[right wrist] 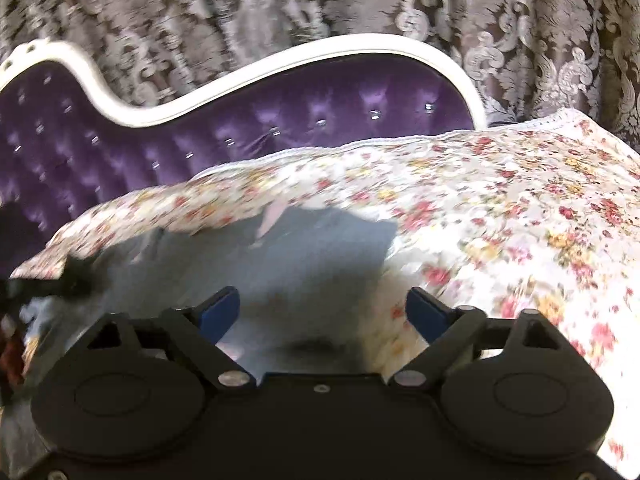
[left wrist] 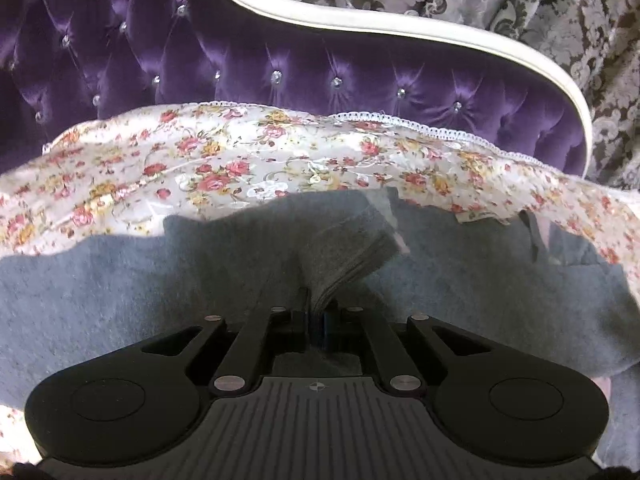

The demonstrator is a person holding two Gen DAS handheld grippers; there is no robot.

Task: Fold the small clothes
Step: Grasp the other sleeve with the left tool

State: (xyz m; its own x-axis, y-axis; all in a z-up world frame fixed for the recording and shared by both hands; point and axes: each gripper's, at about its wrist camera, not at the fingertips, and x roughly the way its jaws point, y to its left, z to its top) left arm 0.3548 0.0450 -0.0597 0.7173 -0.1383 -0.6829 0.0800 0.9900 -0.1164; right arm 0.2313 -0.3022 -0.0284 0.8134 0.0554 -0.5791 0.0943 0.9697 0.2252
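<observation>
Barely started: the soft grey knit garment point(left wrist: 120, 288) lies mostly flat and unfolded on the floral satin bedspread point(left wrist: 240, 160) before the purple tufted headboard point(left wrist: 200, 60). Left gripper point(left wrist: 316, 320) is clamped on a pinched-up grey fold; right gripper point(right wrist: 322, 312) hovers wide and empty over the garment's far corner, so every fold remains.

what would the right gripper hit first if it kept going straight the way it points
Most likely the grey garment lying on the floral sheet: the right gripper is open and angled down at it. Blur makes depth uncertain.
</observation>
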